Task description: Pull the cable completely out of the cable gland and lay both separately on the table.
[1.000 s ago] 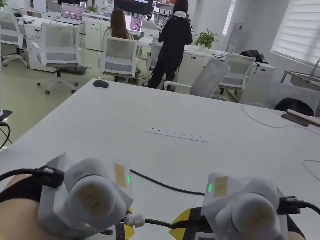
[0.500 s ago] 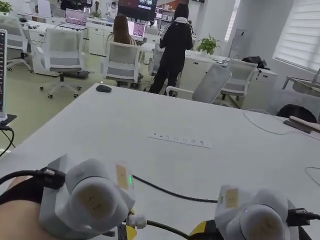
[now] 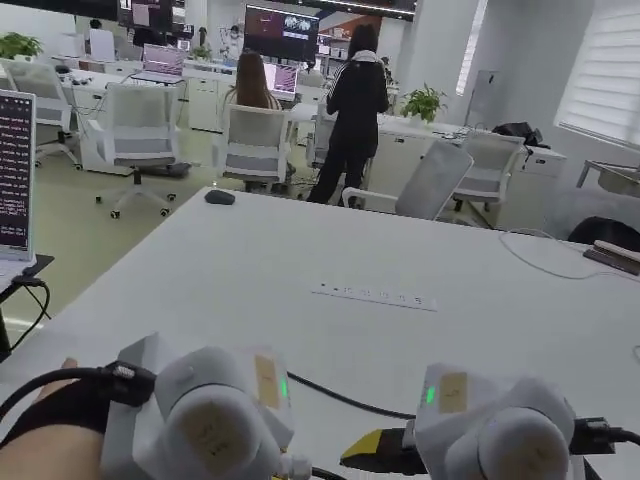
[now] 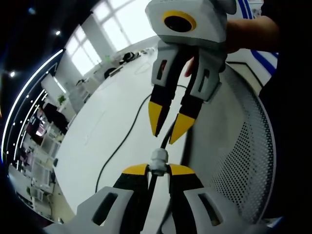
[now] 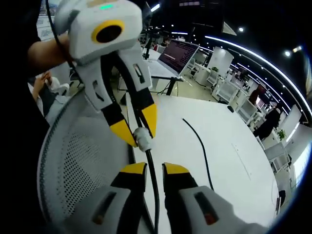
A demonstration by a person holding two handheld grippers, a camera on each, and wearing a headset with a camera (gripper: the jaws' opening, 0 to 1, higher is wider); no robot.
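In the left gripper view my left gripper (image 4: 158, 169) is shut on the white cable gland (image 4: 158, 160). The black cable (image 4: 122, 141) leaves the gland and trails over the white table. Opposite it, my right gripper (image 4: 169, 122) points down at the gland with the cable between its yellow tips. In the right gripper view my right gripper (image 5: 154, 168) is shut on the cable (image 5: 152, 185) just below the gland (image 5: 143, 138), which the left gripper (image 5: 139, 129) holds. In the head view both grippers are low in the picture, and the cable (image 3: 350, 400) lies beyond them.
The white table (image 3: 330, 250) carries a flush socket strip (image 3: 372, 295), a mouse (image 3: 219, 197) and loose leads at the far right. A grey mesh chair (image 5: 73, 156) is beneath the grippers. Beyond the table are office chairs and two people.
The head camera has tilted up, so both grippers sit lower in the picture. The right gripper shifted slightly sideways relative to the left. Both grips look unchanged.
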